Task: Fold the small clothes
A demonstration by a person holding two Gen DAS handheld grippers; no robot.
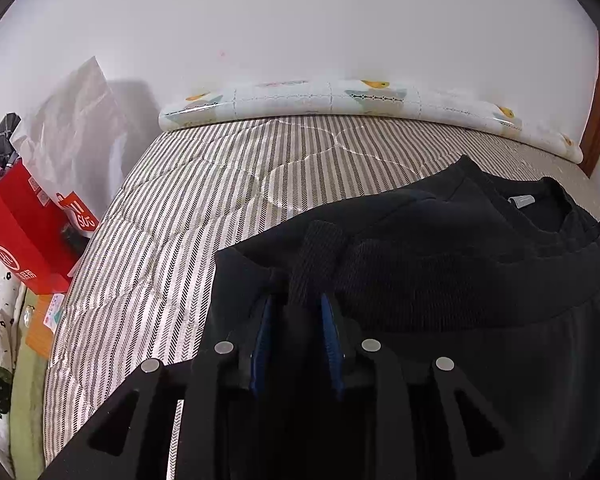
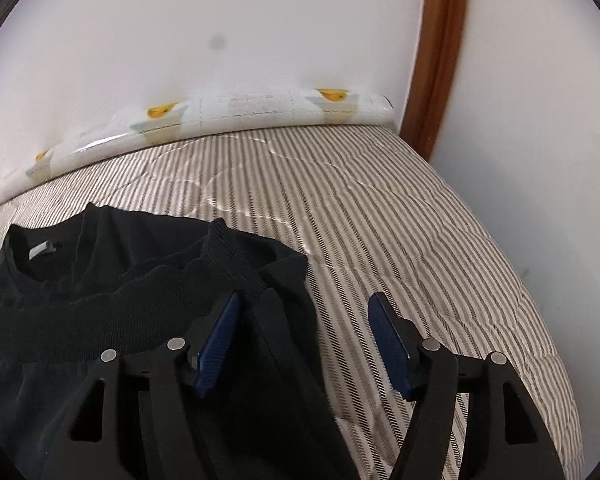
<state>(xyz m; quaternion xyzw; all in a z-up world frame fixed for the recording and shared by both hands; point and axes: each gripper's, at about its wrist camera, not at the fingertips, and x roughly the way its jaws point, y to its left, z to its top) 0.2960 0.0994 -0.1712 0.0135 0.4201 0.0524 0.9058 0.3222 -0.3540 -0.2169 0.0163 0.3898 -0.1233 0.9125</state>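
Your left gripper pinches the ribbed cuff of the black sweatshirt mid-mattress; your right gripper gapes empty. Lay that sleeve flat before releasing.

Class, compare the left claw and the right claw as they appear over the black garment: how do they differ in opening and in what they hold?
The left claw is nearly closed and pinches a ribbed fold of the black garment; the right claw stands wide and grips nothing. The left claw sits over the garment itself; the right claw straddles its edge, one finger over cloth, the other over the striped bedcover. Both have blue pads and point down at the bed.
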